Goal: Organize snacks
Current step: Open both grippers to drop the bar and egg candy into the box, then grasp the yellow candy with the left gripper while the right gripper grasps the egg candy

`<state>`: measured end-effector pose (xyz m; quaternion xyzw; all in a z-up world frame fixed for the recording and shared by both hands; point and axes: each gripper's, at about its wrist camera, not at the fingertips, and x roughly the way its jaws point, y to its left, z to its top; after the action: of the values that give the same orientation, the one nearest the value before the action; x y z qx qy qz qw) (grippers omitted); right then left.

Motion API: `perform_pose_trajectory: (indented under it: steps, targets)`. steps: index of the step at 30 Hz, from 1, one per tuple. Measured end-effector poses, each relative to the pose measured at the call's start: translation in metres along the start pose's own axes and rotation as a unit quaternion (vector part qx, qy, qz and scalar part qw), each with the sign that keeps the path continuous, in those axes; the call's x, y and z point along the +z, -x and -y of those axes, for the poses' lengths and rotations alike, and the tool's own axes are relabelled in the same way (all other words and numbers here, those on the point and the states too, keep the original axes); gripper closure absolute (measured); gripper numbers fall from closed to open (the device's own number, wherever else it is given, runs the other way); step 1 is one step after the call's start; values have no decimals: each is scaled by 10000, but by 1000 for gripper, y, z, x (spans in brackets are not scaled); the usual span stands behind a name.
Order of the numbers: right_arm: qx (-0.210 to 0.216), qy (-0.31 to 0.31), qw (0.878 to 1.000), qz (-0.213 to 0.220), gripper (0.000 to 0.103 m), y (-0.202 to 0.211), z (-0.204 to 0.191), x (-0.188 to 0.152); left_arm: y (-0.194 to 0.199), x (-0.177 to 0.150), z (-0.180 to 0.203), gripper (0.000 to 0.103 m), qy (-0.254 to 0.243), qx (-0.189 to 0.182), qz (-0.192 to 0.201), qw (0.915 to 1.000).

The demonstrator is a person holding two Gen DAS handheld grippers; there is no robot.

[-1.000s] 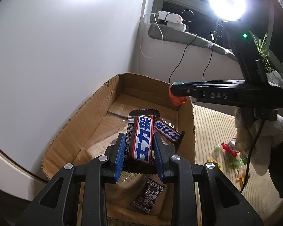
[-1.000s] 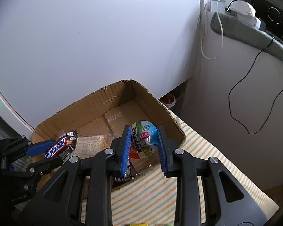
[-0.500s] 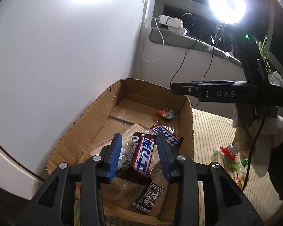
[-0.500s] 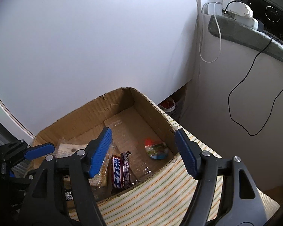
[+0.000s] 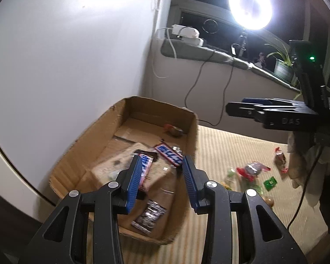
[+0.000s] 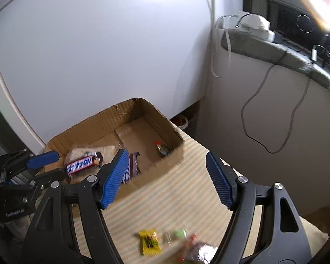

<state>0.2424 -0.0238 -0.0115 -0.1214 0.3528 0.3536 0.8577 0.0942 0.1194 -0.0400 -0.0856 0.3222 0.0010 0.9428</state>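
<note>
striped mat (image 6: 176, 198): work surface | cardboard box (image 5: 81, 151): collection bin, holds chocolate bars (image 5: 168, 155), open-topped for drops | right gripper (image 6: 167, 176): jaws just opening, empty, above loose candies (image 6: 149, 243) | left gripper (image 5: 161, 177): part-open, empty over box

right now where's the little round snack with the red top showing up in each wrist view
Left wrist: the small round snack lies on the floor of the cardboard box, by its far right corner, above centre of the picture.
Right wrist: the same snack sits near the box's right wall, just left of centre.
Shared landmark: the blue chocolate bar lying in the box.
</note>
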Motion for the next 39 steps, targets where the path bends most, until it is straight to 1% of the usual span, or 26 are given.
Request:
perform_pose_trajectory:
  steps: [4, 8, 11, 15, 18, 23, 28, 30, 31, 32, 34, 36, 39]
  targets:
    - [-105, -65, 9999, 102, 27, 32, 12, -15, 5, -4, 17, 66, -80, -163, -18, 9998]
    - [-181, -141, 9996, 142, 27, 66, 24, -39, 8, -10, 34, 66, -192, -292, -55, 9994]
    - [-280, -203, 9993, 110, 27, 82, 31, -62, 6, -16, 49, 66, -253, -419, -134, 9987]
    - [-318, -323, 9990, -27, 27, 95, 39, -93, -3, -24, 66, 66, -342, -559, -294, 9974]
    - [-263, -511, 9983, -121, 27, 102, 46, -118, -12, -33, 79, 66, -392, -640, -447, 9962]
    - [-92, -699, 9972, -260, 27, 106, 49, -145, -30, -46, 95, 66, -495, -725, -722, 9935]
    - [11, -579, 9970, -517, 27, 96, 39, -167, -54, -55, 101, 66, -540, -652, -1003, 9914]
    - [50, -527, 9967, -623, 27, 90, 35, -174, -60, -57, 103, 60, -568, -601, -1062, 9909]
    - [78, -507, 9965, -666, 28, 88, 34, -178, -64, -57, 104, 55, -582, -539, -1075, 9910]
    - [93, -491, 9963, -700, 28, 85, 32, -179, -66, -57, 105, 52, -590, -497, -1084, 9911]
    - [113, -451, 9960, -767, 28, 78, 29, -183, -72, -57, 104, 52, -593, -451, -1123, 9909]
    - [153, -434, 9953, -847, 35, 71, 27, -184, -78, -55, 104, 52, -628, -420, -1153, 9905]
    - [178, -423, 9944, -954, 39, 61, 25, -186, -85, -55, 108, 52, -726, -368, -1217, 9892]
